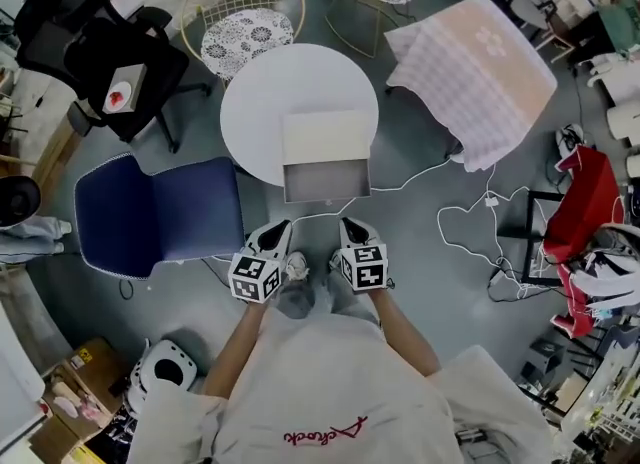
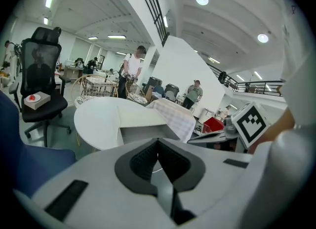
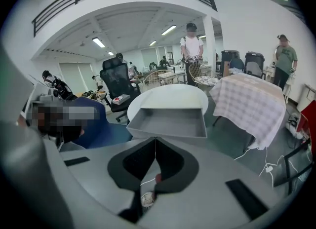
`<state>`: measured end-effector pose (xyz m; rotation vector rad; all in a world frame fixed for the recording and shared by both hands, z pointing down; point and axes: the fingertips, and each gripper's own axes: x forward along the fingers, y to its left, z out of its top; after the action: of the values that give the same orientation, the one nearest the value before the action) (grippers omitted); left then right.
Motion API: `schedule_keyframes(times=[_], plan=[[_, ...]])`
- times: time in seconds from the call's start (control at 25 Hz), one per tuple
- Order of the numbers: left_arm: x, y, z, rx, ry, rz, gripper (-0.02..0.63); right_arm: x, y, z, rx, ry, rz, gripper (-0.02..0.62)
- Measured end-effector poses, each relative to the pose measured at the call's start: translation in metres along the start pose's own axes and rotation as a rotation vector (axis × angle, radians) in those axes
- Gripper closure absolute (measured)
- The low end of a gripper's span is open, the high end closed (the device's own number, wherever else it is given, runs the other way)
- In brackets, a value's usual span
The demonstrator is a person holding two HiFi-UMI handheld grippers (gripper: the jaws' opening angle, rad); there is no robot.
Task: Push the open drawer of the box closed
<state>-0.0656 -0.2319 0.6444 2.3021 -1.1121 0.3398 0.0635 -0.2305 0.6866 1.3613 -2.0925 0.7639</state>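
Head view: box (image 1: pixel 325 137) on round white table (image 1: pixel 262 102), grey floor (image 1: pixel 410 252).

Round white counter (image 1: pixel 262 102), stands on grey floor (image 1: pixel 420 242). One item on top: pale box (image 1: pixel 325 135), on the near-right part of the top, right up at the near rim. Its grey drawer (image 1: pixel 327 180) is open toward the near side and overhangs the rim, above the floor. White cable (image 1: pixel 470 214) lies on the floor right of the counter.
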Motion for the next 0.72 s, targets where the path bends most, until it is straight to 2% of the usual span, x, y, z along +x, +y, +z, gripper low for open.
schedule_keyframes(times=[0.28,0.32,0.4,0.44,0.72], plan=[[0.001,-0.010,-0.043,-0.048,0.057,0.003,0.594,0.013,0.009,-0.053,-0.002,0.111,0.032,0.575],[0.001,-0.011,-0.046,-0.053,0.061,0.003,0.594,0.015,0.010,-0.060,0.006,0.125,0.039,0.556],[-0.001,-0.011,-0.052,-0.060,0.065,0.005,0.594,0.019,0.011,-0.072,0.015,0.146,0.051,0.447],[-0.002,-0.011,-0.053,-0.062,0.065,0.006,0.594,0.022,0.012,-0.077,0.015,0.154,0.056,0.423],[-0.007,-0.014,-0.055,-0.056,0.050,0.012,0.594,0.038,0.009,-0.084,-0.001,0.167,0.036,0.416]])
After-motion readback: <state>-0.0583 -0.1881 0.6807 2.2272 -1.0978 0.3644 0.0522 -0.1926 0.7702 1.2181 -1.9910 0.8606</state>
